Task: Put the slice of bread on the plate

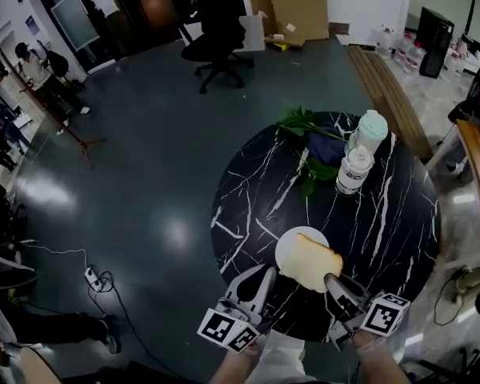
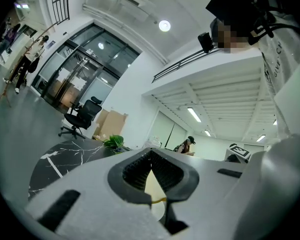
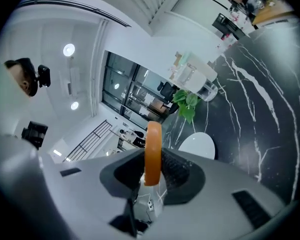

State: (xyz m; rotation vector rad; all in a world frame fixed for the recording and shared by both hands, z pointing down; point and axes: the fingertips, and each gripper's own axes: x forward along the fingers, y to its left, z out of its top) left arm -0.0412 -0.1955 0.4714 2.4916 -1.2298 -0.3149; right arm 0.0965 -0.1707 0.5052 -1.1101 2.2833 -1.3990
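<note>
A slice of bread [image 1: 308, 261] with a brown crust hangs tilted over the near edge of the white plate [image 1: 290, 243] on the black marble table [image 1: 384, 230]. My right gripper [image 1: 333, 283] is shut on its near side. In the right gripper view the slice [image 3: 153, 149] stands edge-on between the pads, with the plate [image 3: 198, 145] just beyond it. My left gripper [image 1: 263, 278] sits to the left of the plate near the table's front edge. Its pads [image 2: 135, 171] meet at the tips with nothing held, and the gripper [image 2: 150, 158] points across the table.
At the far side of the table stand two plastic bottles [image 1: 354, 170], a bunch of green leaves [image 1: 302, 122] and a dark cloth [image 1: 325, 146]. An office chair [image 1: 218, 22] is on the floor beyond. A wooden table edge [image 1: 478, 182] lies to the right.
</note>
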